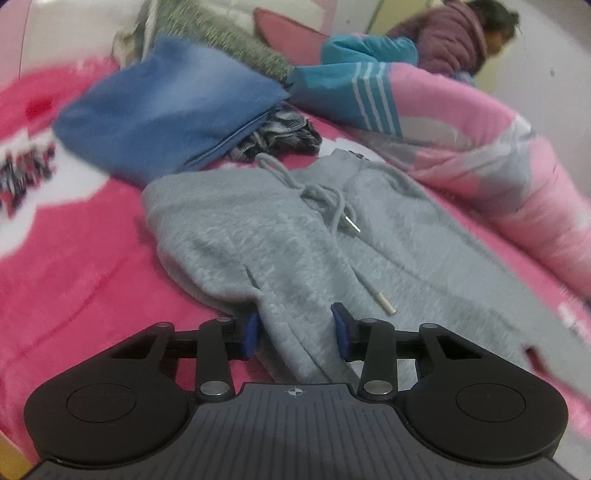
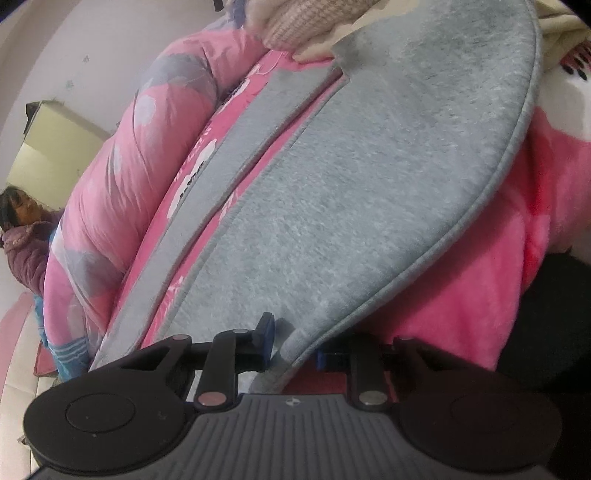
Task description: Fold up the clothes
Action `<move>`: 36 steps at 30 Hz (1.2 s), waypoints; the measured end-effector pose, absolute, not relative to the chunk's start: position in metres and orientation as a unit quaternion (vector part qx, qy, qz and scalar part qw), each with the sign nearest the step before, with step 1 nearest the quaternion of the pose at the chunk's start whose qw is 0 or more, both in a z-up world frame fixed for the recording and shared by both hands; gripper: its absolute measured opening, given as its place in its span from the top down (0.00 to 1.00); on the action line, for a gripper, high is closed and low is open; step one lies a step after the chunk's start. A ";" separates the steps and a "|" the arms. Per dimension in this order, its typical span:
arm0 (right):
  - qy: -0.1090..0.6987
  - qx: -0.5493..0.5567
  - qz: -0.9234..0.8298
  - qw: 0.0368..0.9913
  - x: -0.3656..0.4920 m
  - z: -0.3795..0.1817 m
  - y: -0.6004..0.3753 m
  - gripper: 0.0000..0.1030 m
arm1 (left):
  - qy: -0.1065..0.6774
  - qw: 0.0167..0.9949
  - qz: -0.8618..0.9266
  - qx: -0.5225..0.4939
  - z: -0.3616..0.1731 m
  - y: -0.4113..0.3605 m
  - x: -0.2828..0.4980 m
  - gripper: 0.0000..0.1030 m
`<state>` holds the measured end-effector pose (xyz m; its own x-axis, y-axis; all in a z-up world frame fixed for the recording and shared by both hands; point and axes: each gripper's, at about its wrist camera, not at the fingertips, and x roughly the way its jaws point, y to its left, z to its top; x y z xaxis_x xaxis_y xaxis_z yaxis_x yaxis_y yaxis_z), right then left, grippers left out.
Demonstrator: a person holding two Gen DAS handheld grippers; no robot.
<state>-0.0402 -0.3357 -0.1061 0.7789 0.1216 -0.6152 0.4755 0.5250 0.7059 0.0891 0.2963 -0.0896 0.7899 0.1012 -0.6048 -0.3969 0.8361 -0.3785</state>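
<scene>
Grey fleece trousers (image 1: pixel 295 236) with white drawstrings (image 1: pixel 343 218) lie spread on a pink blanket (image 1: pixel 74 258). In the left wrist view my left gripper (image 1: pixel 295 328) sits at their near edge, and a thick bunch of grey cloth fills the gap between its blue pads (image 1: pixel 250 332). In the right wrist view the same trousers (image 2: pixel 351 184) stretch away from me. My right gripper (image 2: pixel 295 345) is closed on their seamed near edge, which passes between the pads (image 2: pixel 266 332). A hand in a pink knit sleeve (image 2: pixel 291 29) rests at the far end of the cloth.
A folded blue cloth (image 1: pixel 166 107) and a black-and-white garment (image 1: pixel 277 136) lie beyond the trousers. A puffy pink quilt (image 1: pixel 480 155) and a teal striped garment (image 1: pixel 351 99) run along the right. A person in a purple jacket (image 1: pixel 454 37) sits behind them.
</scene>
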 end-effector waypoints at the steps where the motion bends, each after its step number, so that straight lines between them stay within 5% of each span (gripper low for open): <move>1: 0.313 0.476 -0.109 0.814 -0.040 -0.107 -0.336 0.78 | 0.292 0.908 0.130 -0.273 -0.091 0.302 0.089 0.58; 4: 0.309 0.485 -0.109 0.811 -0.041 -0.109 -0.338 0.79 | 0.288 0.888 0.108 -0.341 -0.094 0.321 0.092 0.49; 14: 0.286 0.510 -0.101 0.805 -0.044 -0.117 -0.343 0.79 | 0.255 0.785 0.065 -0.561 -0.117 0.373 0.088 0.55; 25: 0.283 0.519 -0.081 0.802 -0.046 -0.122 -0.346 0.80 | 0.282 0.808 0.082 -0.511 -0.103 0.370 0.079 0.55; 36: 0.285 0.509 -0.077 0.808 -0.045 -0.121 -0.345 0.80 | 0.294 0.838 0.122 -0.443 -0.099 0.373 0.082 0.44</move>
